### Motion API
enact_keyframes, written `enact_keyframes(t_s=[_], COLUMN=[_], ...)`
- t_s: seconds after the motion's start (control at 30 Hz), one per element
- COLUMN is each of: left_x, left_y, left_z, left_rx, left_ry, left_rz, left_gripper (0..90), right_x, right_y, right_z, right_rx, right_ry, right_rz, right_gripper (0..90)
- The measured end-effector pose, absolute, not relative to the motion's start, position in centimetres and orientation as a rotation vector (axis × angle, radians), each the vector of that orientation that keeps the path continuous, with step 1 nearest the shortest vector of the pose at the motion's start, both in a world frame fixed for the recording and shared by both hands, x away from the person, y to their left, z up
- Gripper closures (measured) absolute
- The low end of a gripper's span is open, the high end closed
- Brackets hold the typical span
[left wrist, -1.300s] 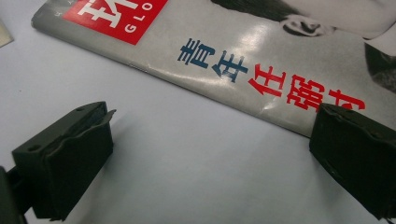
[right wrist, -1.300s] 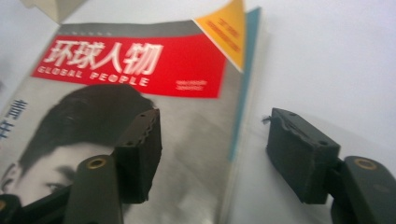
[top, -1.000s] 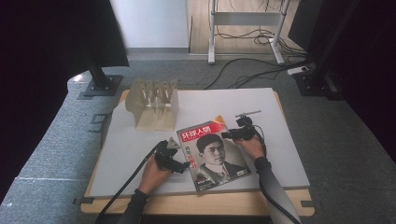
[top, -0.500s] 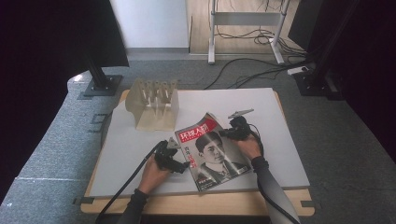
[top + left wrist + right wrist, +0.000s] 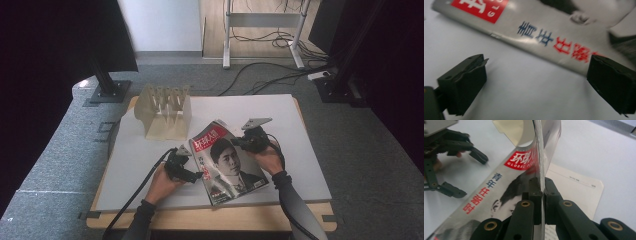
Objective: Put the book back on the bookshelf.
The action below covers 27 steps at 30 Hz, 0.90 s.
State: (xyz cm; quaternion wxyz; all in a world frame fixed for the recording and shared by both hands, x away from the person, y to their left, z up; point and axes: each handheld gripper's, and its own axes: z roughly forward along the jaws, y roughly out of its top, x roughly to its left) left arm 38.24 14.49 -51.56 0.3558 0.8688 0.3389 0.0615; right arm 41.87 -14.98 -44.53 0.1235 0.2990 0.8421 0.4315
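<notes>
A magazine (image 5: 227, 165) with a portrait cover and a red title block lies on the white board (image 5: 285, 115). My right gripper (image 5: 237, 143) is shut on its right edge, and the cover with several pages curves upward. In the right gripper view the pads (image 5: 535, 186) pinch the pages of the magazine (image 5: 506, 187), baring an inner page (image 5: 574, 187) beneath. My left gripper (image 5: 194, 165) rests open on the board beside the spine. The left gripper view has the left gripper (image 5: 536, 82) wide open with bare board between its fingers, the magazine (image 5: 554, 32) just beyond.
A pale wooden rack (image 5: 165, 112) with upright dividers stands at the board's back left. The board sits on a wooden table (image 5: 200, 220) over grey carpet. Stand bases and cables lie on the floor behind. The board's right part (image 5: 300, 150) is bare.
My right gripper has closed on the magazine's right edge and risen, bending the cover and pages upward. The left gripper has stayed in place by the spine.
</notes>
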Motion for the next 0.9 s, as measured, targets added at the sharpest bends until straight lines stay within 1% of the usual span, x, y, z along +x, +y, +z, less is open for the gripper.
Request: enact_keyframes(t_s=[0.07, 0.2, 0.4, 0.47, 0.53, 0.57, 0.7, 0.9], left_x=[38.5, 39.1, 39.8, 40.2, 40.5, 40.5, 40.7, 40.9], left_y=[14.1, 13.4, 12.9, 12.7, 12.6, 12.5, 12.3, 12.4], left_z=[-51.3, -51.2, -51.2, -51.2, -51.1, -50.9, -50.3, -48.8], left_rx=[2.265, 2.290, 2.294, 2.287, 2.290, 2.290, 2.295, 2.253], left_ry=[0.856, 0.840, 0.794, 0.778, 0.755, 0.751, 0.751, 0.771], left_rz=[0.152, 0.138, 0.058, 0.011, -0.002, -0.004, 0.017, 0.078], left_gripper=[5.8, 5.5, 7.0, 7.4, 8.1, 10.2, 14.1, 26.8], right_x=[41.5, 40.8, 39.9, 39.6, 39.5, 39.4, 39.4, 39.3], right_y=[-15.0, -15.0, -15.6, -15.7, -15.9, -15.9, -16.1, -16.2], right_z=[-44.0, -42.9, -41.5, -41.3, -41.0, -40.9, -40.7, -40.0], right_rx=[0.851, 0.827, 0.786, 0.773, 0.760, 0.756, 0.752, 0.746], right_ry=[2.449, 2.432, 2.411, 2.403, 2.400, 2.400, 2.394, 2.383], right_rz=[1.267, 1.289, 1.331, 1.344, 1.356, 1.362, 1.381, 1.412], right_gripper=[86.1, 86.2, 86.2, 86.2, 86.1, 86.2, 86.1, 86.1])
